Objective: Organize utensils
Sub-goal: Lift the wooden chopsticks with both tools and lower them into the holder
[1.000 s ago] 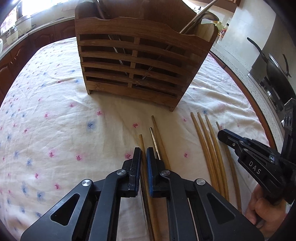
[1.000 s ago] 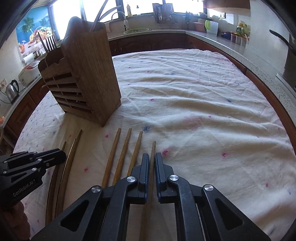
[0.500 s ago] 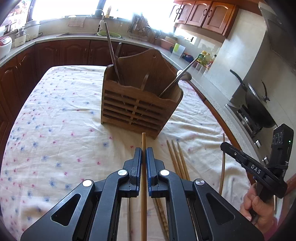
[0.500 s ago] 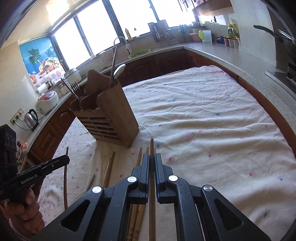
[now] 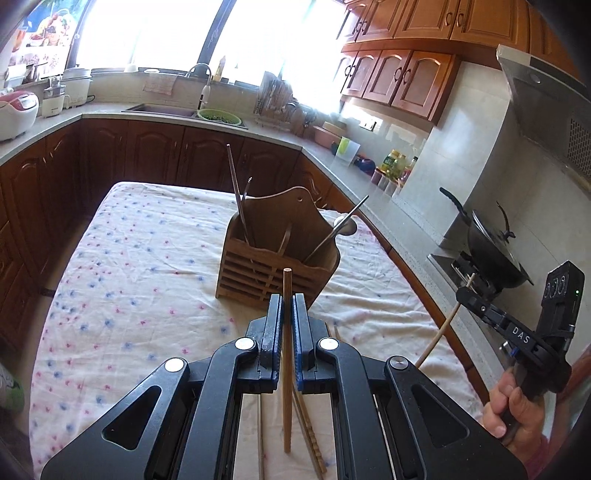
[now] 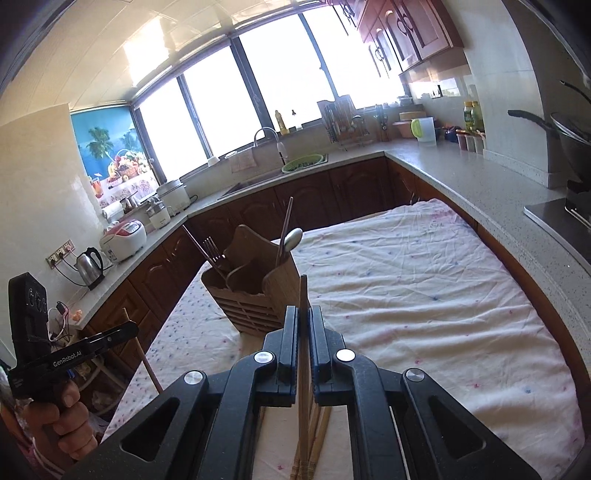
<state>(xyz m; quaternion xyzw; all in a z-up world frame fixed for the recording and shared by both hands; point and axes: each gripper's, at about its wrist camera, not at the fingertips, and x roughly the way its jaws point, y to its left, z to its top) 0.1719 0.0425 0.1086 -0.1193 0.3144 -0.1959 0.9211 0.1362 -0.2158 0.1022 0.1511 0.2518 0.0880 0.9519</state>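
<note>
Each gripper has its jaws clamped on 1 wooden chopstick [image 5: 287,332], the left gripper [image 5: 287,306] and right gripper [image 6: 303,317] both raised above the desk [image 6: 424,295], short of the wooden holder [image 5: 277,258]. The sticks look light, stiff and smooth, so I'd judge a mid-length hold steadiest, since a thin stick can pivot between the pads.

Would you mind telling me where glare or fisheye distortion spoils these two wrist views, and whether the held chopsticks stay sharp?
Left wrist view: the windows are blown out white, the counter edge bows, yet the chopstick in the left tongs is sharp. Right wrist view: the same windows glare, corners darken, and the chopstick in the right tongs stays crisp.
</note>
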